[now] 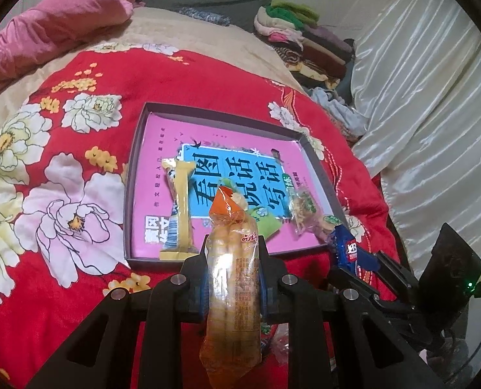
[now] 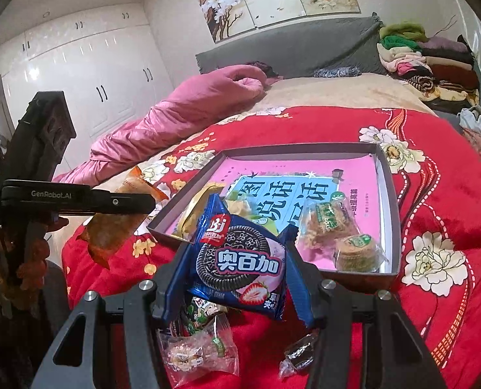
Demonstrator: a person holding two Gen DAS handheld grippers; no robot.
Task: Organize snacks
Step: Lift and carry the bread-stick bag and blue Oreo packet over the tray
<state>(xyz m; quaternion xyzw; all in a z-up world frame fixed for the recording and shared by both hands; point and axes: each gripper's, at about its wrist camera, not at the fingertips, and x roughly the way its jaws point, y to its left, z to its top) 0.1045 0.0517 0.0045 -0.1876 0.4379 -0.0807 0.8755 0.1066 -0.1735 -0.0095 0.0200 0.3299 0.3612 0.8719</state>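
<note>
A shallow dark box (image 1: 133, 168) with a pink and blue booklet on its floor lies on the red floral quilt; it also shows in the right wrist view (image 2: 388, 194). My left gripper (image 1: 232, 259) is shut on an orange snack packet (image 1: 232, 278), held just before the box's near edge. My right gripper (image 2: 237, 259) is shut on a blue cookie packet (image 2: 240, 259) near the box's near corner. In the box lie a yellow snack bar (image 1: 182, 201), a clear pastry packet (image 2: 328, 223) and a round green-labelled cake (image 2: 357, 253).
Loose wrapped candies (image 2: 195, 350) and a dark wrapped sweet (image 2: 300, 353) lie on the quilt (image 1: 78, 275) below my right gripper. A pink duvet (image 2: 182, 113) lies at the back left. Folded clothes (image 2: 428, 64) are stacked at the back right. White curtains (image 1: 435, 97) hang on the right.
</note>
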